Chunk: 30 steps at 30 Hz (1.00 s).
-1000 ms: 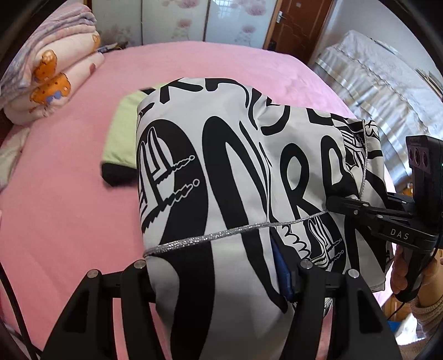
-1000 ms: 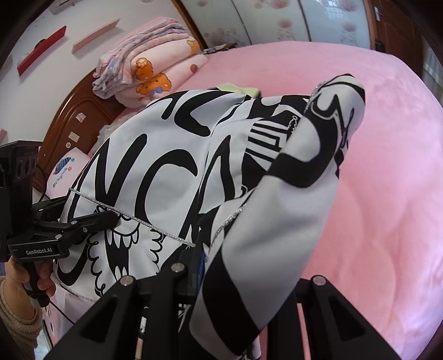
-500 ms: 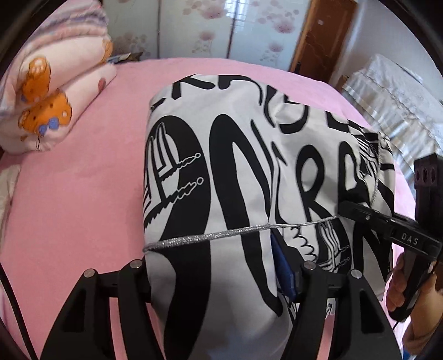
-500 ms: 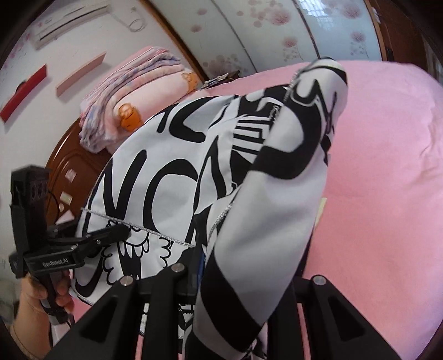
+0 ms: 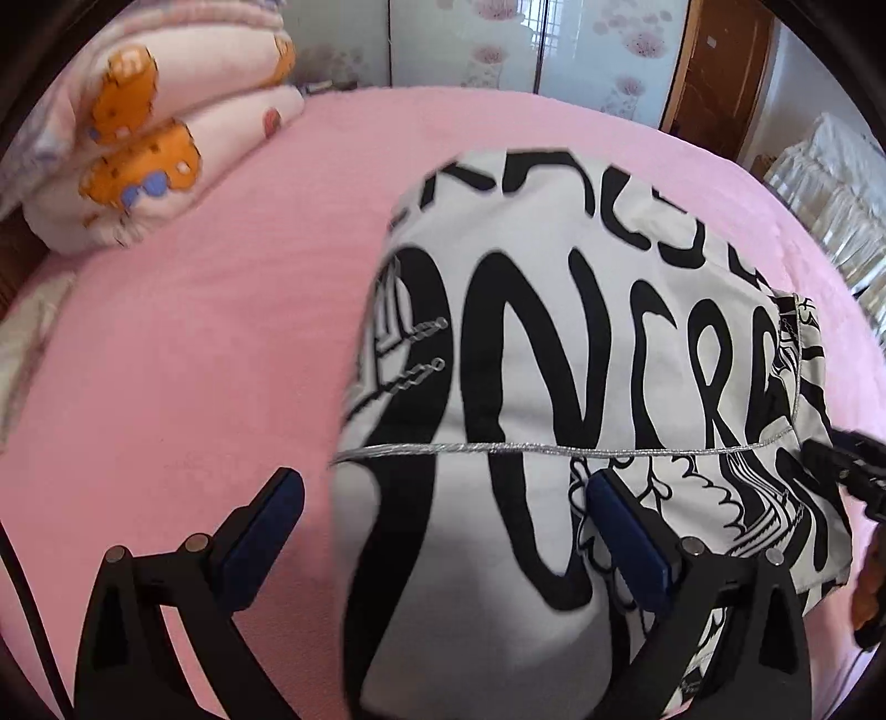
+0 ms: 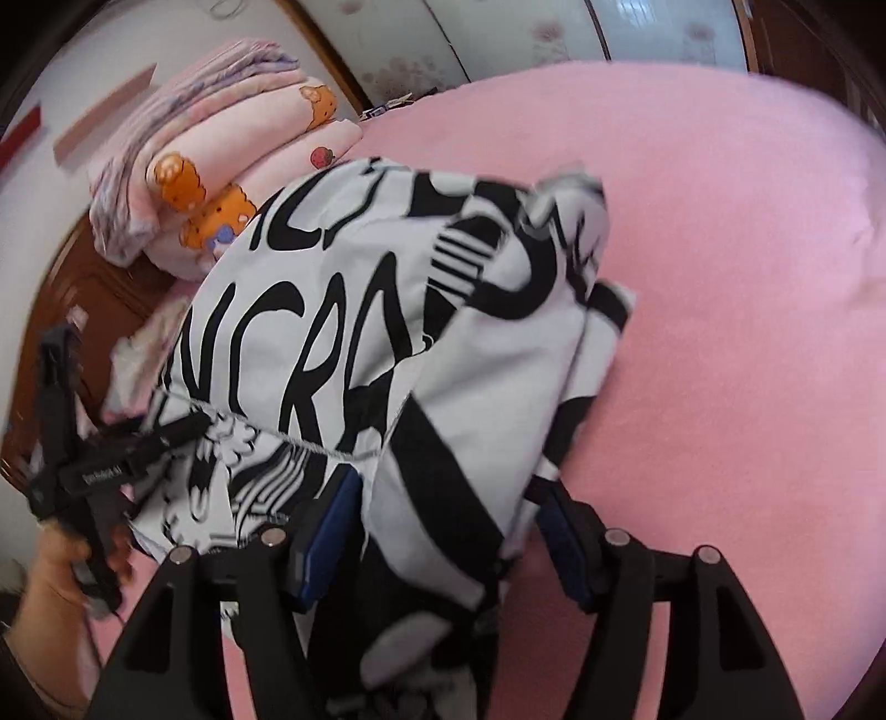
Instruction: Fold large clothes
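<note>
Lying across the pink bed point(image 5: 183, 354), the black-and-white printed garment point(image 5: 554, 343) is the landmark for everything else: its long axis seems to run away from both cameras toward the far wardrobe doors point(image 5: 470, 39), and a silver trim line point(image 5: 498, 447) crosses it near the close end. Left of the garment sits the stack of folded pink bedding point(image 5: 138, 155). The left gripper point(image 5: 443, 531) stands at the garment's near left edge with its jaws spread wide, cloth lying loose between them and not pinched. Further right, the right gripper point(image 6: 443, 537) is at the garment's near right corner, jaws parted around a bunched fold without clamping it. Both sit equally near that close edge, so my guess is either could start the next fold.
</note>
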Motion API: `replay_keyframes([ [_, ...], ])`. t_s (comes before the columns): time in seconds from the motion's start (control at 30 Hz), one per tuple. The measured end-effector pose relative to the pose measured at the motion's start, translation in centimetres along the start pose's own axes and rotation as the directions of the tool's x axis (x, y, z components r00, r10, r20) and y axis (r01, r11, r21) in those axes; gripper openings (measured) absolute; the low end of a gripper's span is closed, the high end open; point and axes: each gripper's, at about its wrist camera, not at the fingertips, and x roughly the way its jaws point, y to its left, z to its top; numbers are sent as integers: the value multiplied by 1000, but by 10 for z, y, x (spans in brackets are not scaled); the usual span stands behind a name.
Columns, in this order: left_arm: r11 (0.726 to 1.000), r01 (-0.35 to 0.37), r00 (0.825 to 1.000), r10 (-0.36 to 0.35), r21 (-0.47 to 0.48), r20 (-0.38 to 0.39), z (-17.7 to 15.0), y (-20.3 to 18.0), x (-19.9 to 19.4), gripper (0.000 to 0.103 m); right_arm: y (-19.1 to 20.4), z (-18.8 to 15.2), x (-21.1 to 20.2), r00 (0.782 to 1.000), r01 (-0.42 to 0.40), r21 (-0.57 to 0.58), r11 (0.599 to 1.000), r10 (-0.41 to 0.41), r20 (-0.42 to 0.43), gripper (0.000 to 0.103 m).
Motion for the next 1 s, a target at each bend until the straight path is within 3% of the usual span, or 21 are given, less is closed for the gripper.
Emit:
replay_keyframes([
  [0.07,1000,-9,999,9,0,53,-3,-1,-23,94,10,0,-23,998,34,-41,999,-31,59,64],
  [0.23,1000,10,991,-6,-26,137,-19,-11,-74,44,35,-19,-67,982,77,-94,993,-59,181,59],
  [0.37,997,-65,995,61,47,84,-47,-40,-67,34,60,-36,-55,988,97,-164,982,-75,136,29],
  [0.4,994,-97,993,93,59,68,-53,-44,-60,33,64,-37,-48,990,104,-165,981,-87,107,21],
  [0.47,984,-155,987,150,83,64,-64,-49,-52,34,69,-47,-24,985,171,-179,969,-163,58,19],
  [0.63,987,-162,986,162,-16,35,-64,-42,-54,36,64,-54,-23,978,208,-159,965,-204,38,18],
  [0.77,986,-156,987,157,-52,13,-67,-47,-79,55,64,-48,-58,988,154,-115,981,-152,29,19],
  [0.9,991,-114,988,121,-72,101,-79,-63,-139,75,72,-53,-116,991,128,-125,984,-123,51,19],
  [1.0,994,-74,986,86,-83,143,-90,-80,-186,82,80,-62,-166,992,113,-133,985,-104,69,19],
])
